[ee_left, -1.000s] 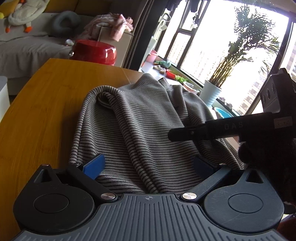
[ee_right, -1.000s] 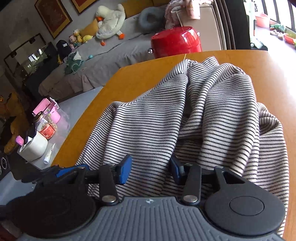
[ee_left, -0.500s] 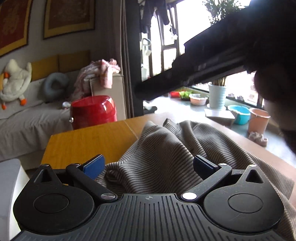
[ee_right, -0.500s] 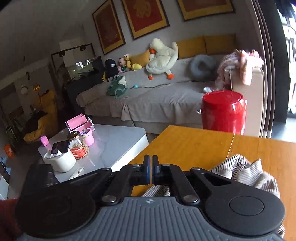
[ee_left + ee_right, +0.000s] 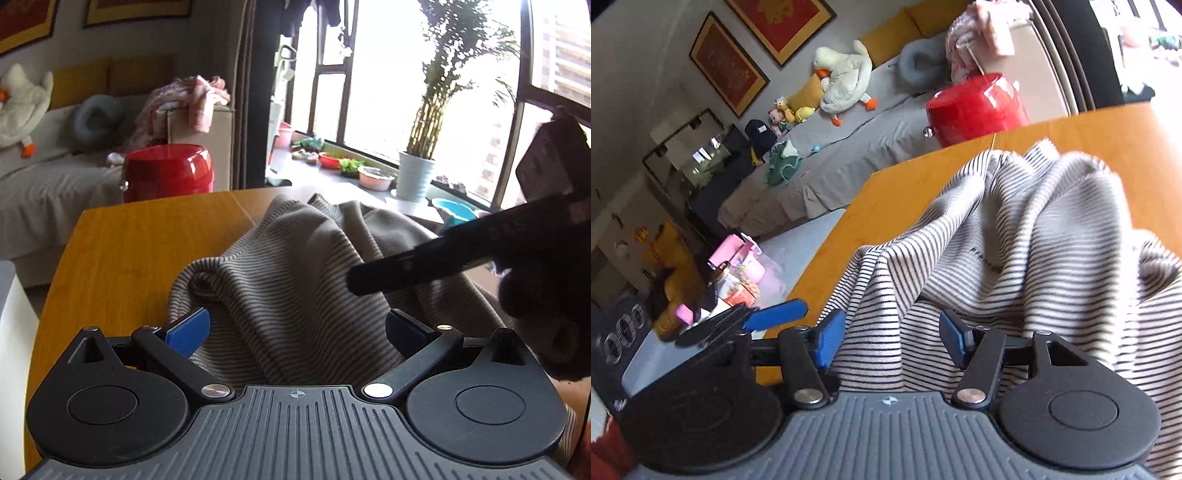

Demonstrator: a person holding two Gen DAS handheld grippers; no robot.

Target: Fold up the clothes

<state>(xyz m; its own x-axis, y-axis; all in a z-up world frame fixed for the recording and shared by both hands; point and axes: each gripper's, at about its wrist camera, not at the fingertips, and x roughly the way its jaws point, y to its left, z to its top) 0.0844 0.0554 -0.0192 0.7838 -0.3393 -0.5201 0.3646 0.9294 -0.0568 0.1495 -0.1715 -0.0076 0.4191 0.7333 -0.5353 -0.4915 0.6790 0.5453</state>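
A grey striped garment (image 5: 295, 266) lies crumpled in soft folds on the wooden table (image 5: 129, 251). My left gripper (image 5: 295, 332) stands open just over its near edge, with a fold of cloth lying loose between the blue pads (image 5: 188, 334). The dark body of the right gripper (image 5: 443, 258) reaches in from the right above the cloth. In the right wrist view the garment (image 5: 1015, 240) fills the table (image 5: 886, 199). My right gripper (image 5: 892, 339) hangs over it, its jaws opening, cloth below them and the pads not pressing. A left gripper finger (image 5: 775, 312) shows at the left.
A red round stool (image 5: 168, 171) stands past the table's far edge, with a grey sofa behind it. A low white table (image 5: 798, 251) with pink boxes and jars sits to the left. A potted plant (image 5: 415, 177) and bowls line the window sill.
Half a second ago both grippers were tipped up toward the room and the right one was shut. Now both look down on the garment again and the right jaws have spread apart.
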